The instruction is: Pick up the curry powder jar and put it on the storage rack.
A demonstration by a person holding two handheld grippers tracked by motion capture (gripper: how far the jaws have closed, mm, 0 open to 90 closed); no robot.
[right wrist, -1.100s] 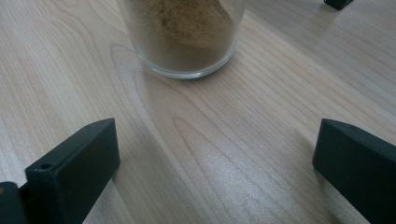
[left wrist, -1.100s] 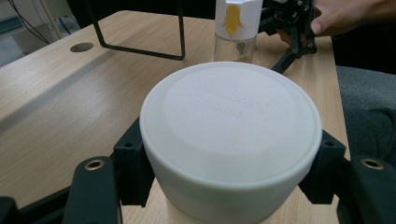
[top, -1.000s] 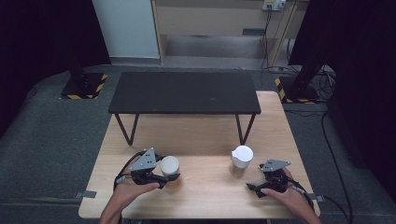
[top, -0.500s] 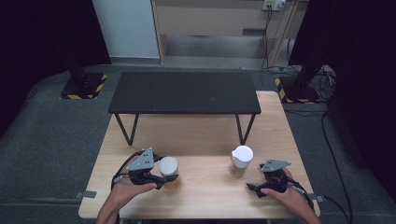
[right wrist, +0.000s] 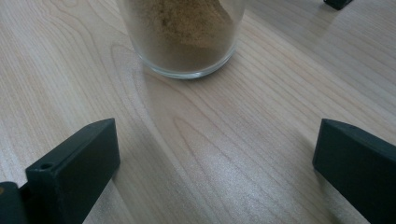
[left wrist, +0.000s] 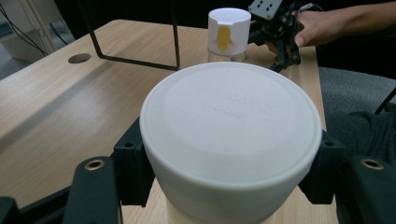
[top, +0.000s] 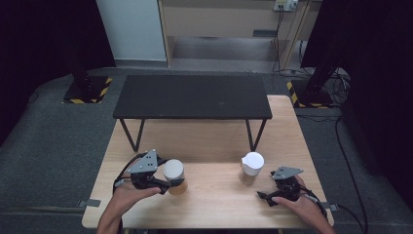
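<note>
At the near edge of a light wooden table (top: 214,204), a person's two hands each hold a two-jaw gripper. The left gripper (top: 168,183) has its jaws pressed against both sides of a jar with a broad off-white lid (left wrist: 231,126); in the left gripper view the lid sits squarely between the black jaws, and from above a tan band shows beneath it, though the jar's contents cannot be made out from here. The jar appears tilted toward the centre of the table, but the overhead angle leaves that uncertain.

To the right, the right gripper (top: 265,197) rests low by the table's near right corner, jaws spread wide with nothing between them. Just ahead of it stands a clear glass jar (right wrist: 182,32) partly filled with a fine brown powder, its base flat on the wood. Its white cap (left wrist: 229,30) carries a yellow tab on the side. The two jars stand well apart.

Farther back, a low black bench (top: 192,96) on thin metal legs spans the far half of the table, its top bare. Beyond it lie grey floor and yellow-and-black striped stand bases (top: 90,90)
</note>
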